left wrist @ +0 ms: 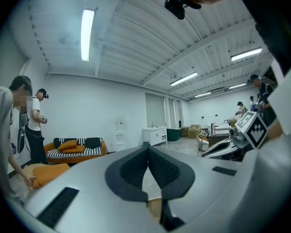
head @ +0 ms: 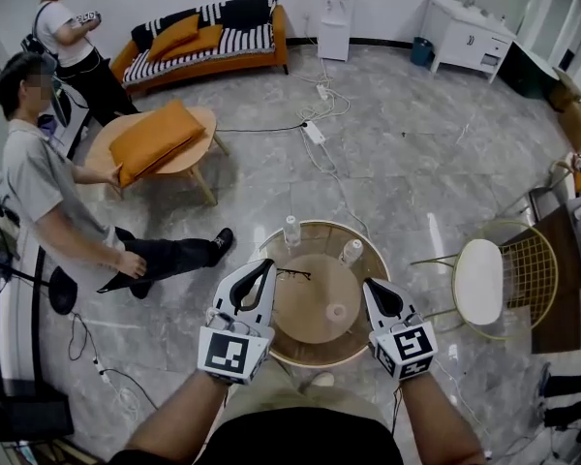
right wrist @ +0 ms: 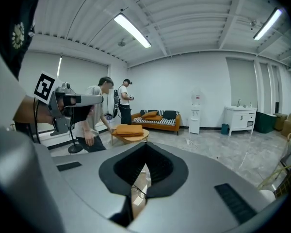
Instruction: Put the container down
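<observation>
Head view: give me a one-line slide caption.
Shut and empty, left gripper and right gripper at a round table with two bottles and glasses.

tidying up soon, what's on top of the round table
On the round table: a bottle, a second bottle, glasses and a small pale container. The left gripper and right gripper cover parts of its rim; anything there is unseen.
</observation>
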`<state>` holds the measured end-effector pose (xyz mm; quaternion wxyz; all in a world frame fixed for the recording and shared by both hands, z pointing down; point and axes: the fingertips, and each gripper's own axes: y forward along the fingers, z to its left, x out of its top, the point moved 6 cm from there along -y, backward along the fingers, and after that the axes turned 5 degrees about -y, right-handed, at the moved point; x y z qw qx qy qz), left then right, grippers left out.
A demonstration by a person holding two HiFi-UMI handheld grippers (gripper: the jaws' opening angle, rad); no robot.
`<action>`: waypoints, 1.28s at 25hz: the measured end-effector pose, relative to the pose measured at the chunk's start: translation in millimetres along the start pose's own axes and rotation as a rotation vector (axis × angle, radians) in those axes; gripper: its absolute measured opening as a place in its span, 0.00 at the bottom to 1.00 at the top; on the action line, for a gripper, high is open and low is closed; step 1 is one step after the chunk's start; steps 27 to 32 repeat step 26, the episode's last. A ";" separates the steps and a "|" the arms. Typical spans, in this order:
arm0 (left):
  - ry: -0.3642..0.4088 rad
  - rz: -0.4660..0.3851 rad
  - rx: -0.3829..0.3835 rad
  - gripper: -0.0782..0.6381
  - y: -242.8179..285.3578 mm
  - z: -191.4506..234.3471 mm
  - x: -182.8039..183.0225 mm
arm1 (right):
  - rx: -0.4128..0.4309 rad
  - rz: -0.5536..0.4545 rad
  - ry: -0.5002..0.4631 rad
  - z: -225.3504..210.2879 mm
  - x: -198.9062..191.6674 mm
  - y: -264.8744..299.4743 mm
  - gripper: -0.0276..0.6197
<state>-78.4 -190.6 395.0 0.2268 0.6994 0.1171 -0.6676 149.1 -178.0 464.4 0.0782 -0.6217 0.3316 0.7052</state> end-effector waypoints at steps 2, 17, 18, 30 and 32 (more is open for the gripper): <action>-0.005 -0.003 0.001 0.13 -0.7 -3.7 4.0 | 0.000 -0.010 -0.009 -0.1 6.3 -6.0 0.06; 0.023 -0.002 0.001 0.13 -9.1 -21.1 20.2 | 0.008 -0.073 -0.035 -1.8 48.8 -43.2 0.06; 0.024 0.007 0.009 0.13 -9.4 -21.3 24.0 | 0.013 -0.075 -0.036 -0.8 50.5 -44.3 0.06; 0.027 -0.007 0.030 0.13 -17.4 -29.6 32.6 | 0.036 -0.076 -0.036 6.8 47.7 -56.6 0.06; 0.027 -0.007 0.030 0.13 -17.4 -29.6 32.6 | 0.036 -0.076 -0.036 6.8 47.7 -56.6 0.06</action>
